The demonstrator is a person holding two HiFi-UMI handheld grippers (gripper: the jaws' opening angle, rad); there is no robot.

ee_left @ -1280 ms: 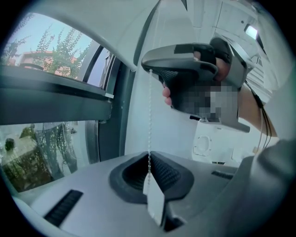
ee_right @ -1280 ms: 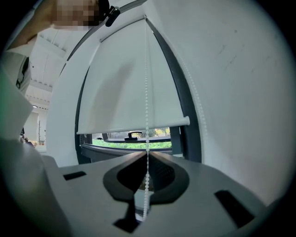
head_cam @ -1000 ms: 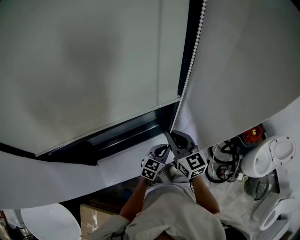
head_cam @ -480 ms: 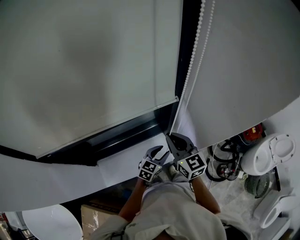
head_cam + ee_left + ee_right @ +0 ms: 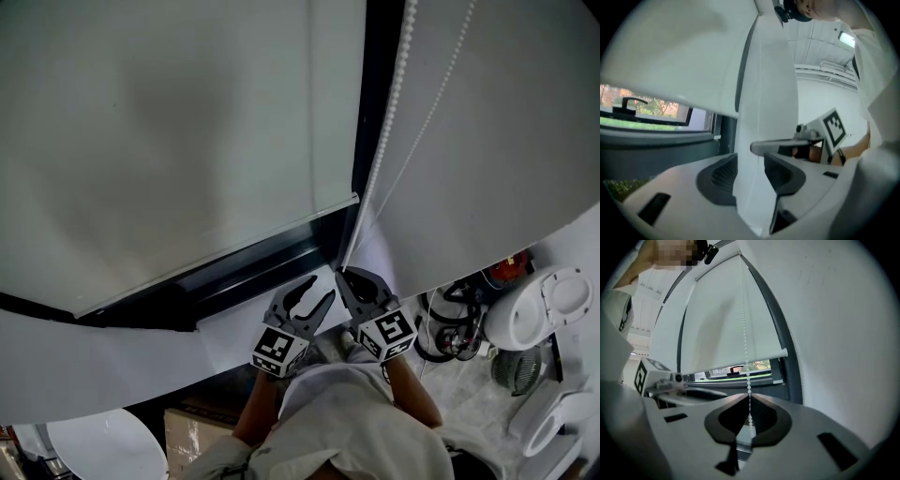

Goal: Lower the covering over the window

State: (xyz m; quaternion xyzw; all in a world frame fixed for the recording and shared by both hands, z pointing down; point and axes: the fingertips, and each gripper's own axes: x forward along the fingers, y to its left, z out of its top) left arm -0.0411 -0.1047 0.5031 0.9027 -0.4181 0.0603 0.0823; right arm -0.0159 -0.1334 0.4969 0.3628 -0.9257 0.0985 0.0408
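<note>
The white roller blind covers most of the window; its bottom bar hangs above a dark gap. A white bead chain runs down the right of the window frame. My right gripper is shut on the bead chain, and in the right gripper view the chain drops into the closed jaws. Just left of it, my left gripper has just been opening and stands open. In the left gripper view only the white wall shows through the gap.
A white sill lies under the dark window frame. White appliances and cables sit on the floor at the right. A cardboard box and a round white object lie at the lower left.
My left gripper was shut beside the right one; its jaws have opened and it has moved up toward the sill. The right gripper has kept still on the chain.
</note>
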